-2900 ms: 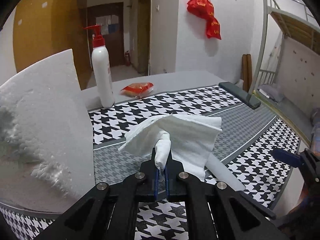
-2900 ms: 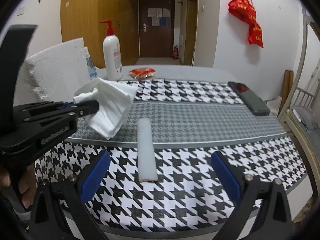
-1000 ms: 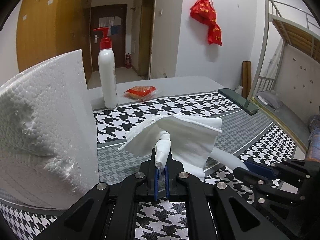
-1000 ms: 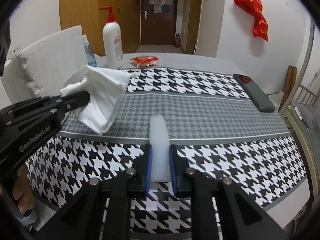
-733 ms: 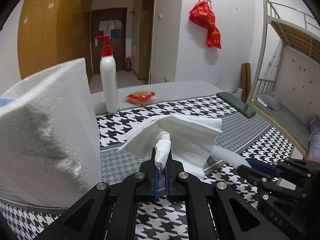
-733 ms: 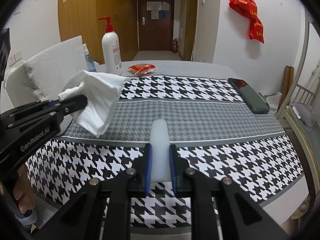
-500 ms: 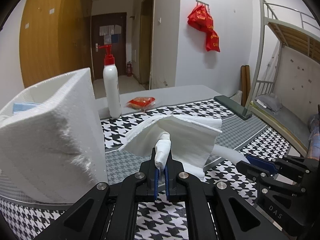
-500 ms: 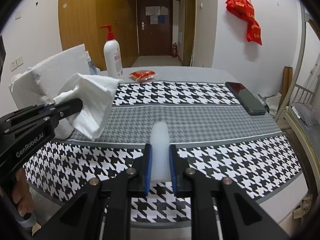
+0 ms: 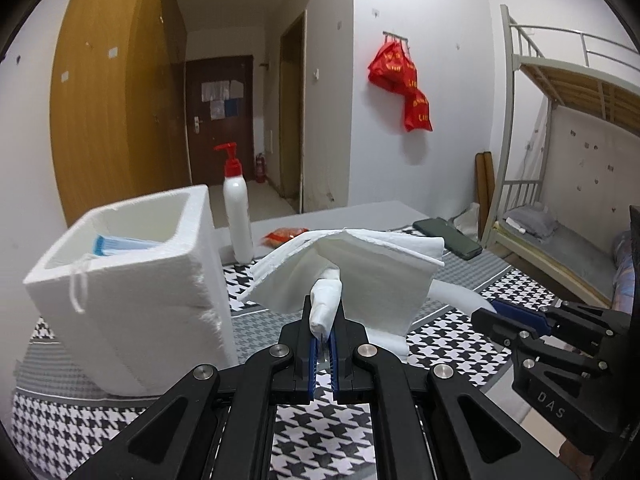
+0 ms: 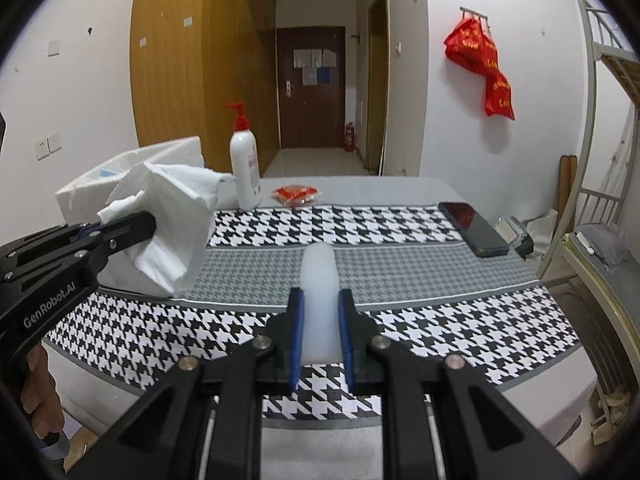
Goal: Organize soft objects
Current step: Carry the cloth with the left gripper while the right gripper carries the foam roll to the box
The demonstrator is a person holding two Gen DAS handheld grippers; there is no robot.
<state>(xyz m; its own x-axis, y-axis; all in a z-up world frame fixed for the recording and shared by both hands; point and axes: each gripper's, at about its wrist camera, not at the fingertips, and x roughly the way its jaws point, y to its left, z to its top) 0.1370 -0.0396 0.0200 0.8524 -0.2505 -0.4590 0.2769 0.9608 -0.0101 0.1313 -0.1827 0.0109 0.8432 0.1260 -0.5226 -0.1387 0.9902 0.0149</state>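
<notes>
My left gripper (image 9: 325, 322) is shut on a folded white tissue (image 9: 360, 276) and holds it in the air, level with the top of a white foam box (image 9: 132, 280) to its left. The box holds a blue face mask (image 9: 120, 243). In the right wrist view the tissue (image 10: 172, 216) hangs in front of the foam box (image 10: 168, 152). My right gripper (image 10: 319, 312) is shut on a white foam strip (image 10: 319, 292), lifted above the houndstooth tablecloth (image 10: 440, 320). The strip's tip (image 9: 456, 296) shows behind the tissue in the left wrist view.
A white pump bottle with a red top (image 10: 245, 168) and a red snack packet (image 10: 296, 193) stand at the back of the table. A dark phone (image 10: 474, 228) lies at the right. A bunk bed (image 9: 560, 184) stands to the right of the table.
Both grippers have risen. The left one lifted the tissue to the box's rim height, so the box opening now shows. The right gripper closed on the foam strip and lifted it.
</notes>
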